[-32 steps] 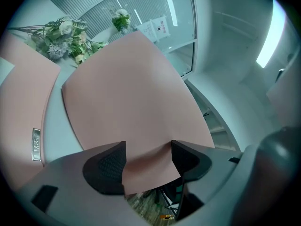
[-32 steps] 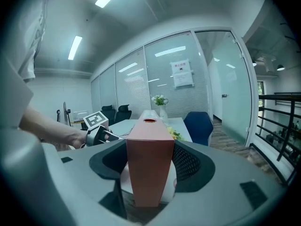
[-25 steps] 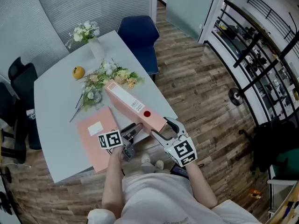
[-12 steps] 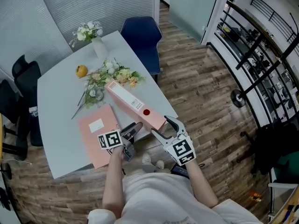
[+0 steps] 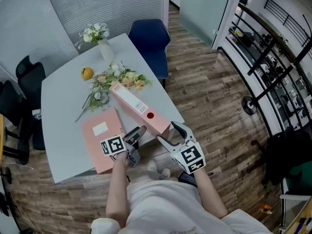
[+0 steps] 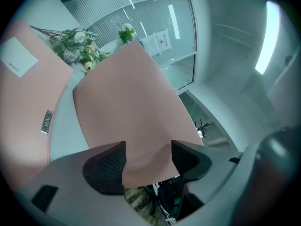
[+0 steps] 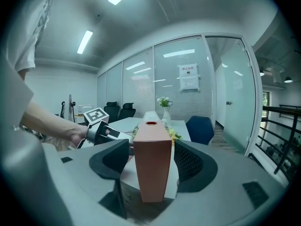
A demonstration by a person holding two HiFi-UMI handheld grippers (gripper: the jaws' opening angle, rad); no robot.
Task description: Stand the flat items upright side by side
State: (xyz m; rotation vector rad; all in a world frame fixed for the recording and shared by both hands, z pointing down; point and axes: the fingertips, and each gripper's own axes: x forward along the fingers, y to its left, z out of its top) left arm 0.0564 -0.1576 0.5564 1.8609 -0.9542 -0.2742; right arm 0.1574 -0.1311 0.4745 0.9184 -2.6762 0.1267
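A thick pink binder [image 5: 137,107] rests on its long edge on the pale table [image 5: 61,106], white-labelled spine up. Its near end reaches the table's front edge. My right gripper [image 5: 169,132] straddles that end with wide jaws, and in the right gripper view the binder [image 7: 151,140] fills the gap between the pads. A thin pink folder [image 5: 100,138] lies flat to the binder's left. My left gripper [image 5: 138,133] points at the binder's left face, its tips beside it. In the left gripper view that pink face [image 6: 131,102] shows past the parted jaws.
Loose flowers [image 5: 114,79] lie behind the binder's far end. An orange [image 5: 87,73] and a vase of white flowers [image 5: 100,40] stand further back. A blue chair [image 5: 148,40] is at the table's far side, black chairs [image 5: 24,72] to the left. Wooden floor lies below the front edge.
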